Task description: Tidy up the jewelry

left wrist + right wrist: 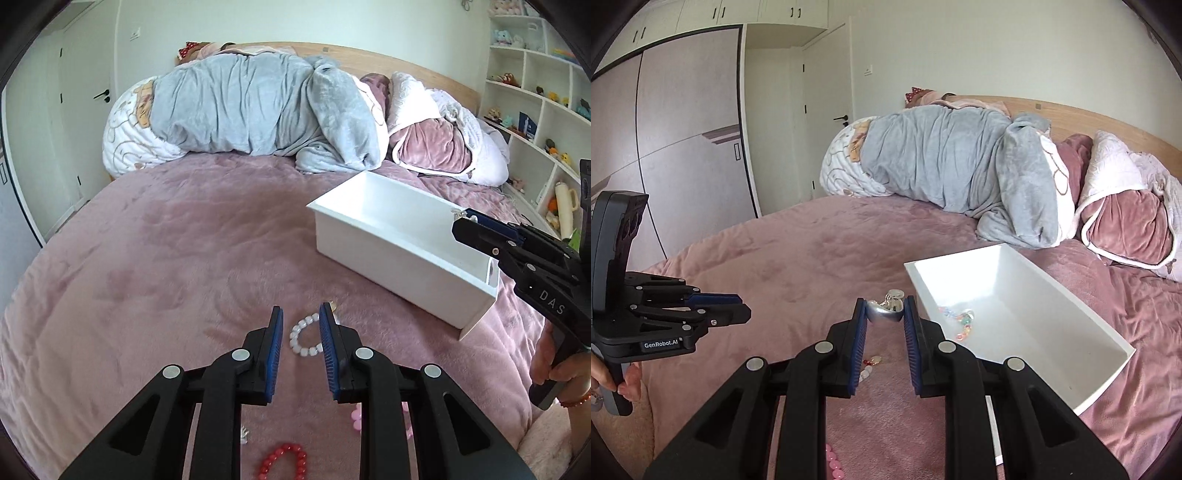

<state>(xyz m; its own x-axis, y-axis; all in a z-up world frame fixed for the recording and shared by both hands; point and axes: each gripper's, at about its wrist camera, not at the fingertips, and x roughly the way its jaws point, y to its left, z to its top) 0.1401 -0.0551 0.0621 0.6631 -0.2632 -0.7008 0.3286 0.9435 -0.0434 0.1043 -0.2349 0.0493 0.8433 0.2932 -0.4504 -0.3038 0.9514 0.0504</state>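
The right gripper (885, 320) is pinching a silver teardrop earring (884, 314) just left of the white box (1100, 317) on the pink bed (794, 266). The left gripper (301, 328) is hovering with narrow, empty jaws above a white bead bracelet (303, 338), near the red one (284, 461).

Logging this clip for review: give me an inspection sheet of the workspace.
Surface: pink bedspread, rumpled.
Job's things: white box holds a multicoloured bead strand; white bead bracelet and red bead bracelet lie on the bedspread.
Clutter: grey blanket and pillows heaped at the headboard.
Tongs: right tongs shut on a silver earring just short of the box; left tongs hold nothing, above the white bracelet.
Cables: nothing seen.
Surroundings: toy shelves, wardrobe, door.
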